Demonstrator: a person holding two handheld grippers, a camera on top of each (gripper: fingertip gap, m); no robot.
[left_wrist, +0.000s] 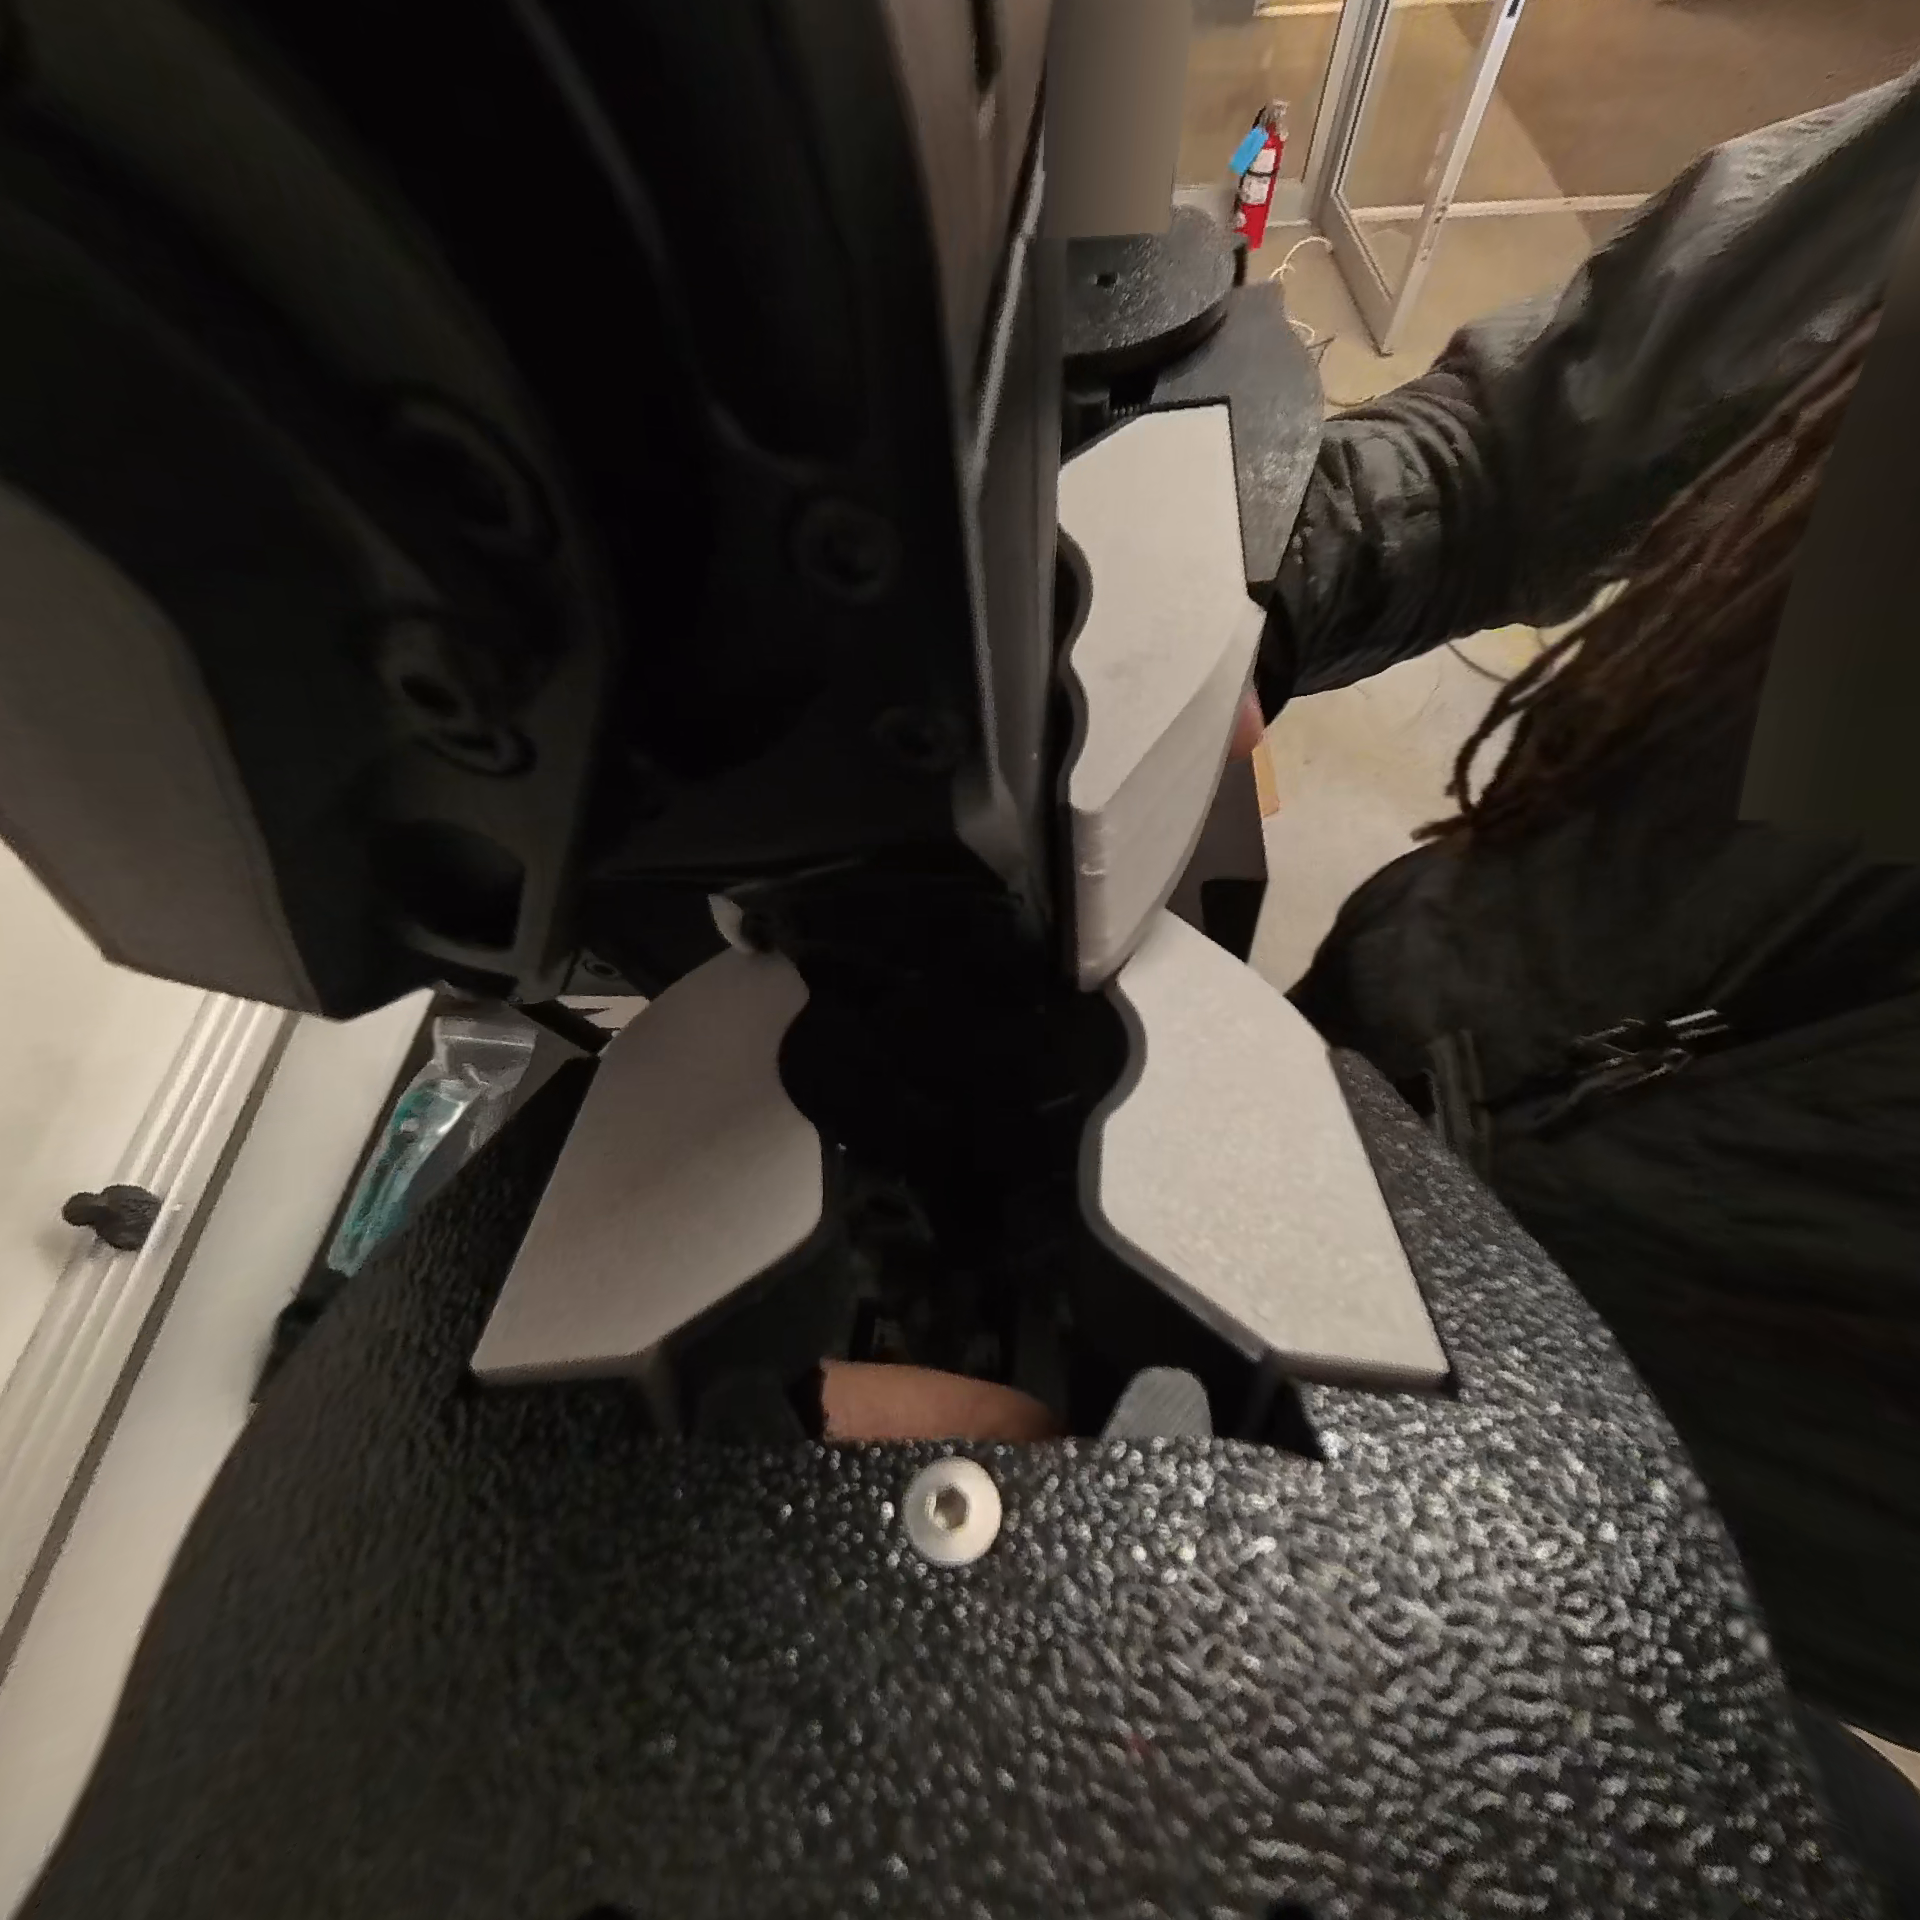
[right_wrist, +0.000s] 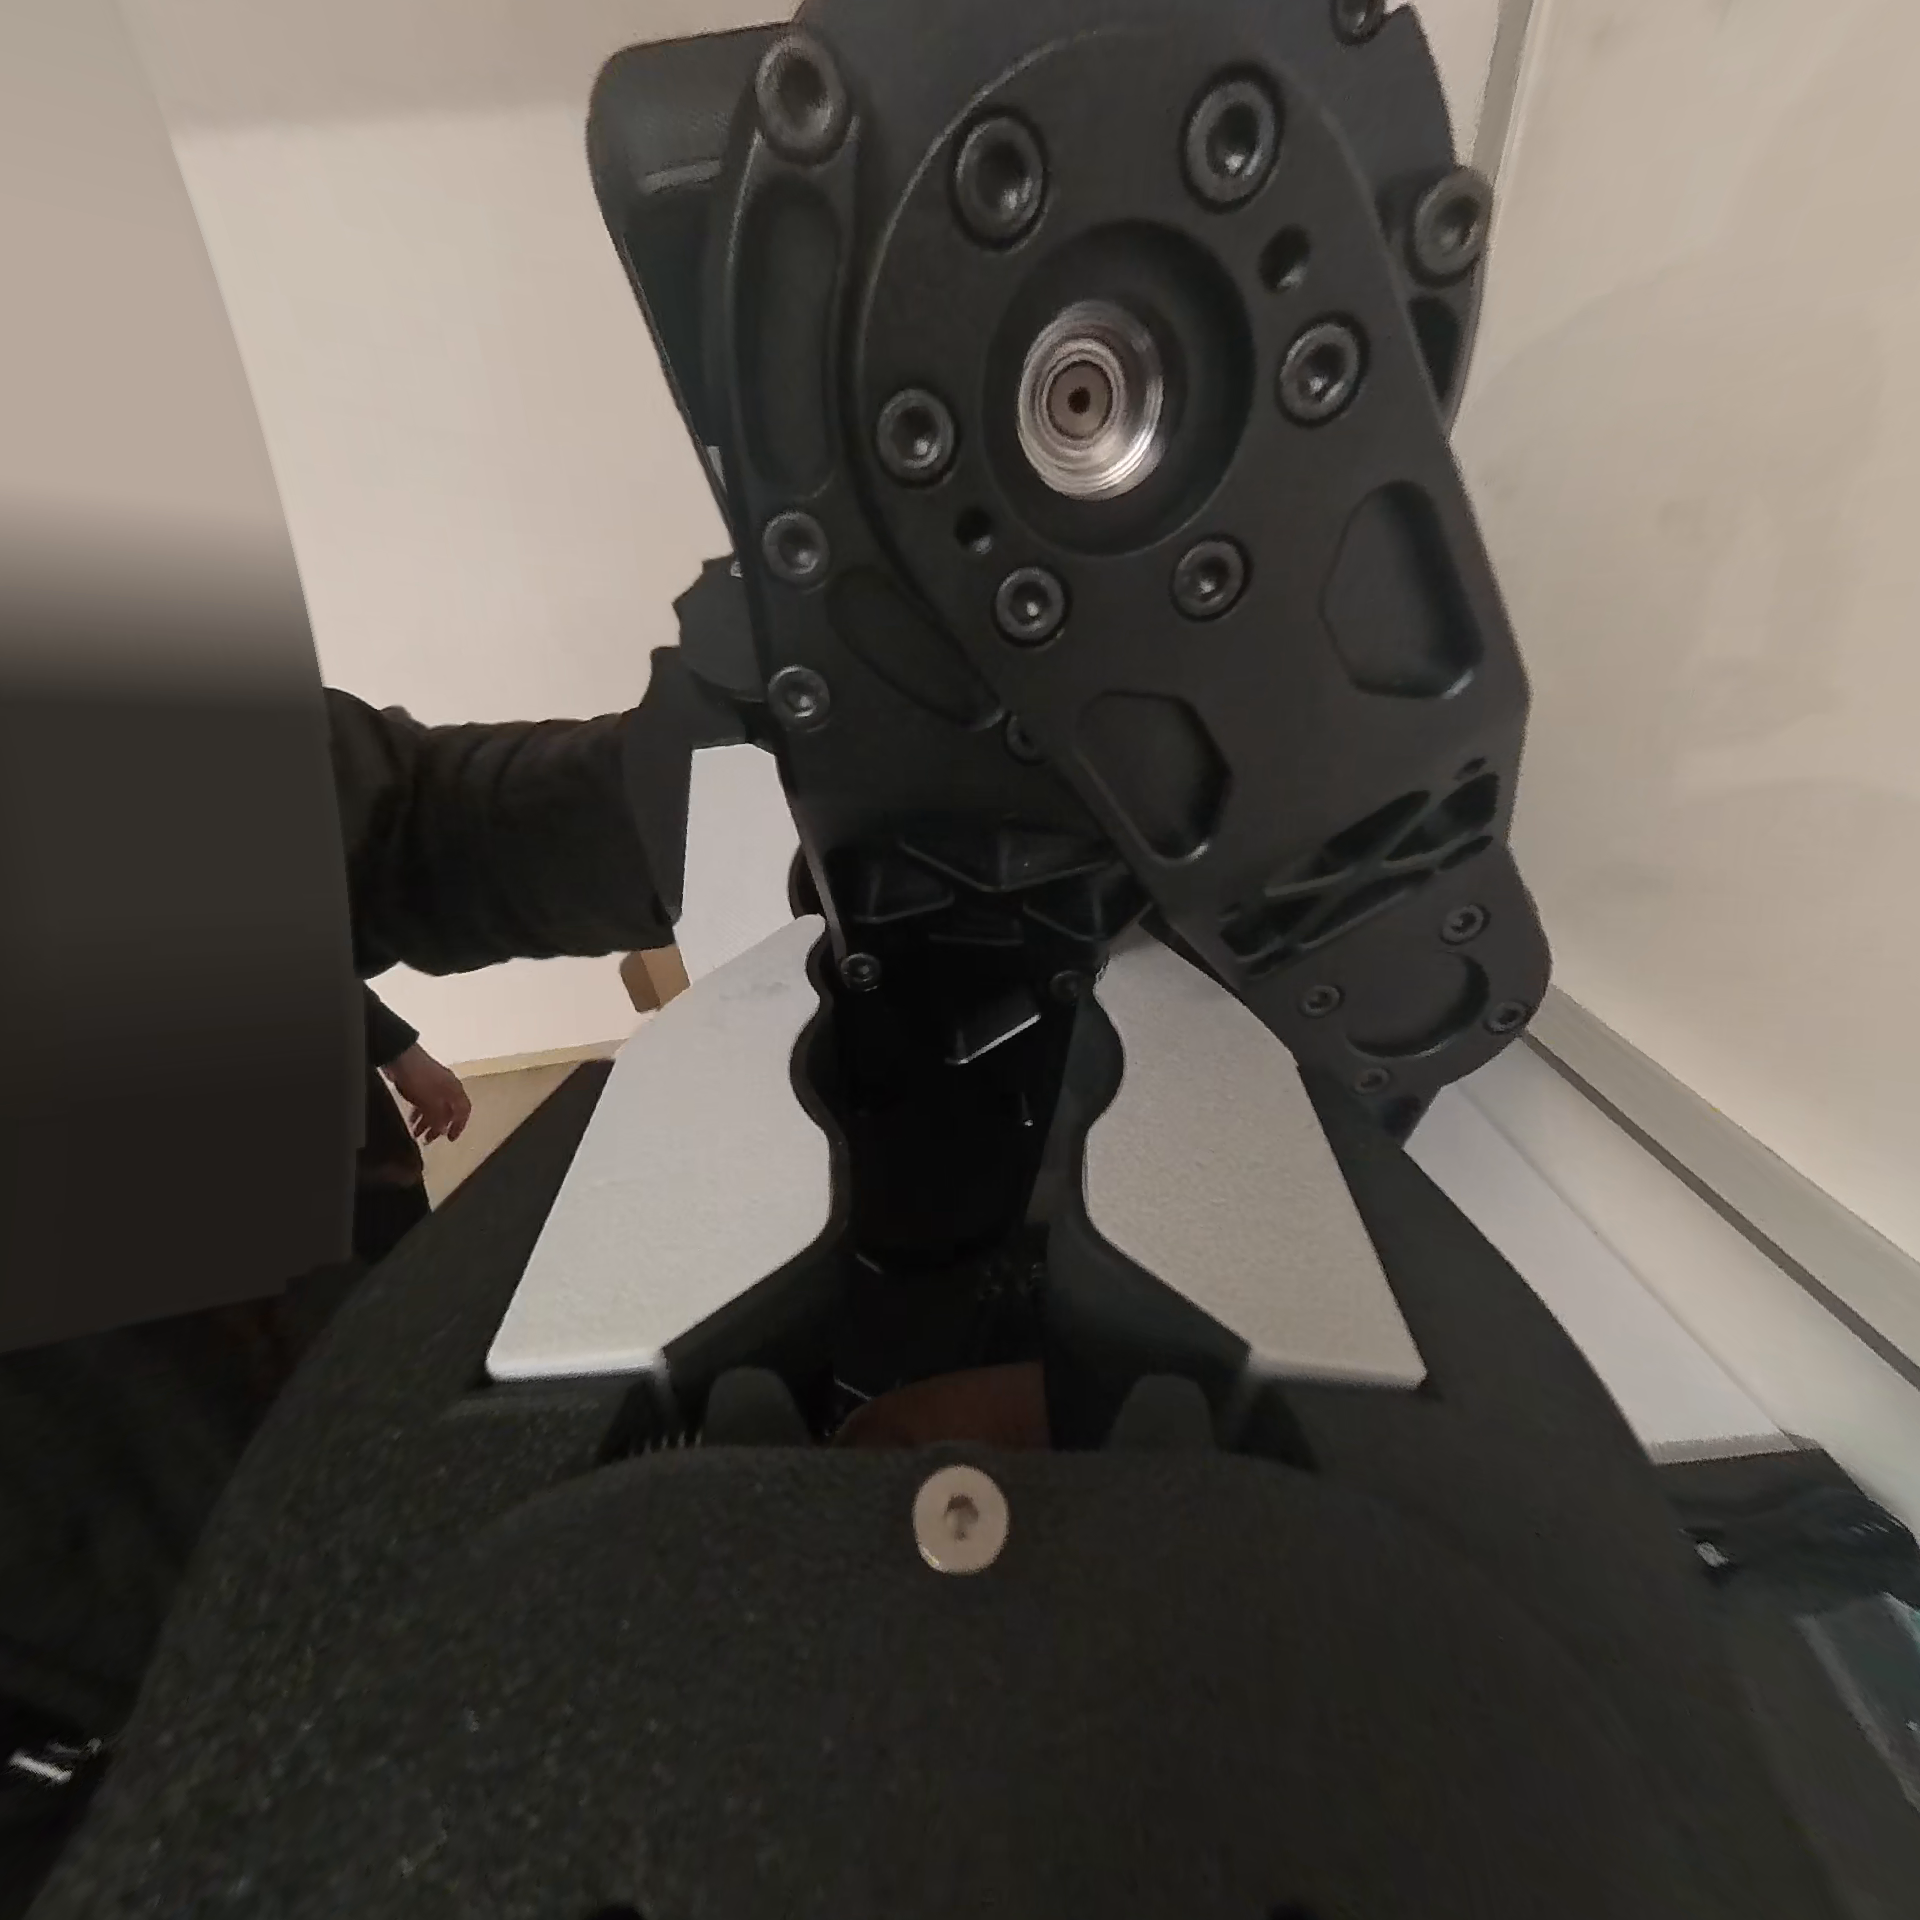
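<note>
your left gripper (left_wrist: 940, 997) and right gripper (right_wrist: 951, 997) point tip to tip – each has its jaws apart, holding nothing, the other's black body just ahead.

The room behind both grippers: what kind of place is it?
Probably an indoor office or commercial space: a red fire extinguisher stands beside metal-framed glass doors, with plain white walls.

Red fire extinguisher (left_wrist: 1259, 171) far off by a glass door frame (left_wrist: 1423, 166); white cabinet panel (left_wrist: 99, 1174) with dark knob (left_wrist: 112, 1214); clear packet (left_wrist: 436, 1127), perhaps holding something teal; dark sleeve (right_wrist: 488, 842).
</note>
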